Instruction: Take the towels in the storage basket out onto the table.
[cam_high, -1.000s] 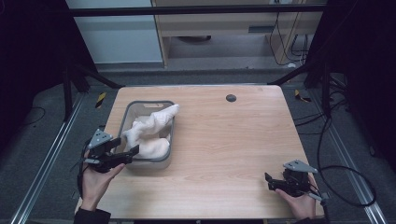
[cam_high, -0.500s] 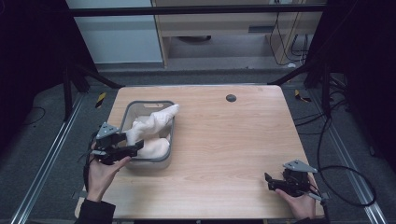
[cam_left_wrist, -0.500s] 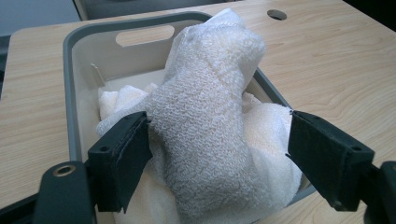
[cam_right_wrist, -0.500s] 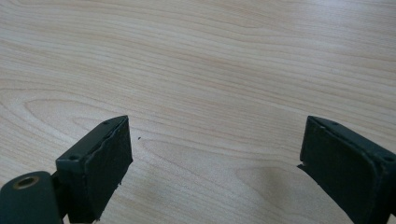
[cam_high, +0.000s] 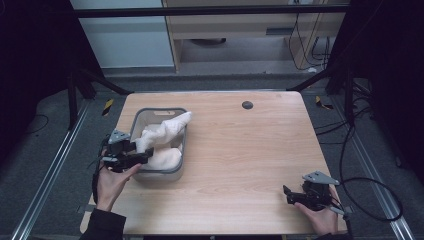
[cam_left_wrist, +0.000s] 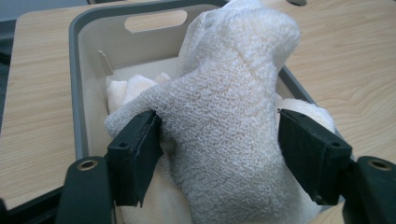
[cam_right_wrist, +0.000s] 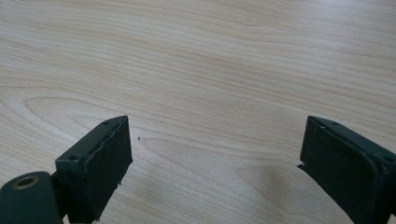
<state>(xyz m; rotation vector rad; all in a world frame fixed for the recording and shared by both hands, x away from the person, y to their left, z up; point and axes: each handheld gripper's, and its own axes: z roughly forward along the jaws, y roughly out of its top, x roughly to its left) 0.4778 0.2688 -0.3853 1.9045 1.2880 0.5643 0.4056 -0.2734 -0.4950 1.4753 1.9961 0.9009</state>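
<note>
The left gripper (cam_left_wrist: 219, 158) has just been closing its fingers (cam_left_wrist: 137, 151) around a white terry-cloth towel (cam_left_wrist: 224, 121), which lies between them in the grey plastic basket (cam_high: 140, 120). Well apart from the basket, the right gripper (cam_right_wrist: 212, 168) rests on the light wooden counter (cam_high: 250, 150), its fingers spread with nothing between them.

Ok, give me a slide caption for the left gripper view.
Left gripper closing around a white towel heaped in a grey bin on a wooden table.

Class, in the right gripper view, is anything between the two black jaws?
No, the right gripper has its jaws apart over the bare wooden table.
</note>
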